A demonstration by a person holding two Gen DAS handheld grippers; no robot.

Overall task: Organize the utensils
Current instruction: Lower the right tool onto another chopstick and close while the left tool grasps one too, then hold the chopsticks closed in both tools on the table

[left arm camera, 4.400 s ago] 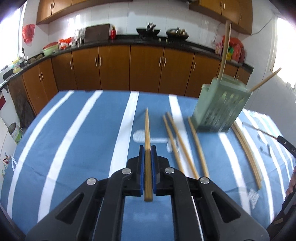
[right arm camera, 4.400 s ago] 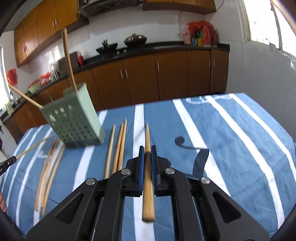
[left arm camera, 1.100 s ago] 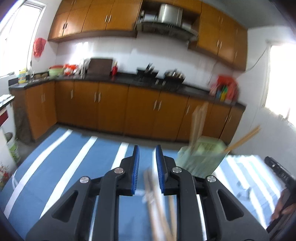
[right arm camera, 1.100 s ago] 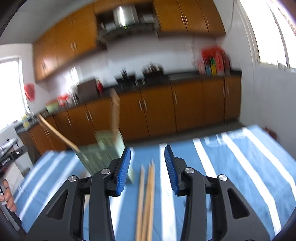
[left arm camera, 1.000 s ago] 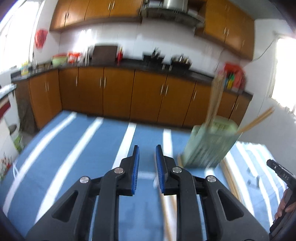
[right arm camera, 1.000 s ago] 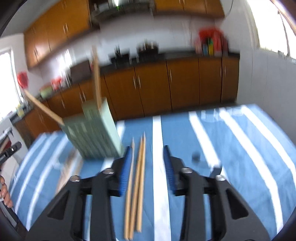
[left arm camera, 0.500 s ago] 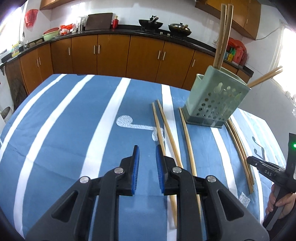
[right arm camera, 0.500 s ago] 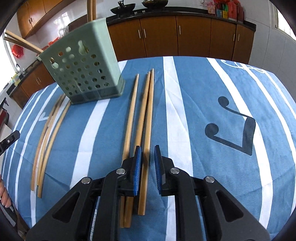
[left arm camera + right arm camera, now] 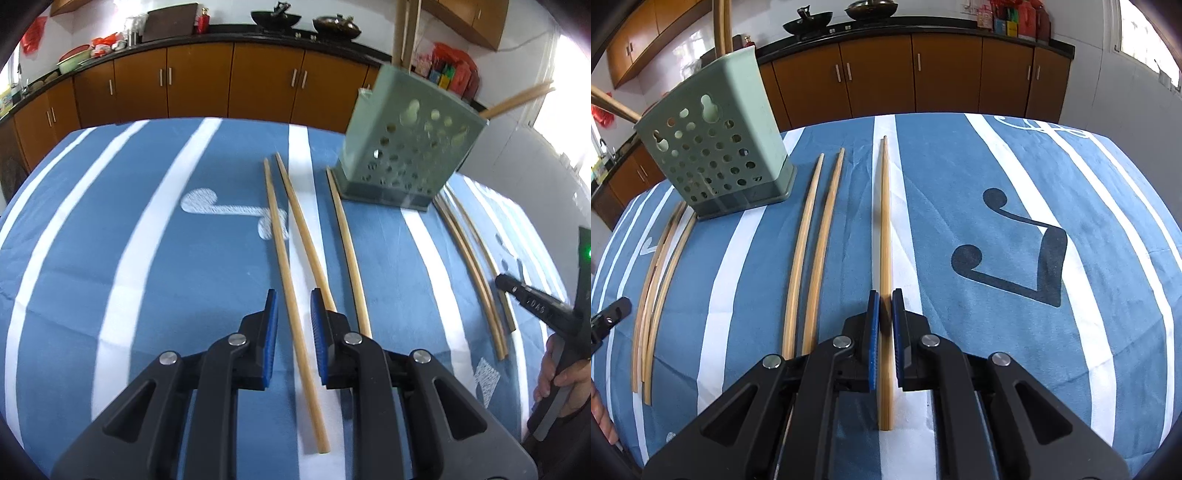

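A green perforated utensil holder (image 9: 406,147) stands on the blue striped tablecloth with chopsticks standing in it; it also shows in the right wrist view (image 9: 716,147). Wooden chopsticks lie flat beside it. My left gripper (image 9: 292,299) is open, its jaws on either side of one chopstick (image 9: 288,273) that lies on the cloth. My right gripper (image 9: 885,301) is shut on another chopstick (image 9: 885,229), whose far tip points away along a white stripe. Two more chopsticks (image 9: 812,236) lie left of it.
A bundle of chopsticks (image 9: 657,266) lies left of the holder in the right view, and shows right of the holder in the left view (image 9: 472,266). The other hand-held gripper (image 9: 546,306) shows at the right edge. Brown kitchen cabinets (image 9: 229,81) stand behind the table.
Both grippers have come down close to the cloth. The left now straddles a chopstick. The right has closed on a chopstick.
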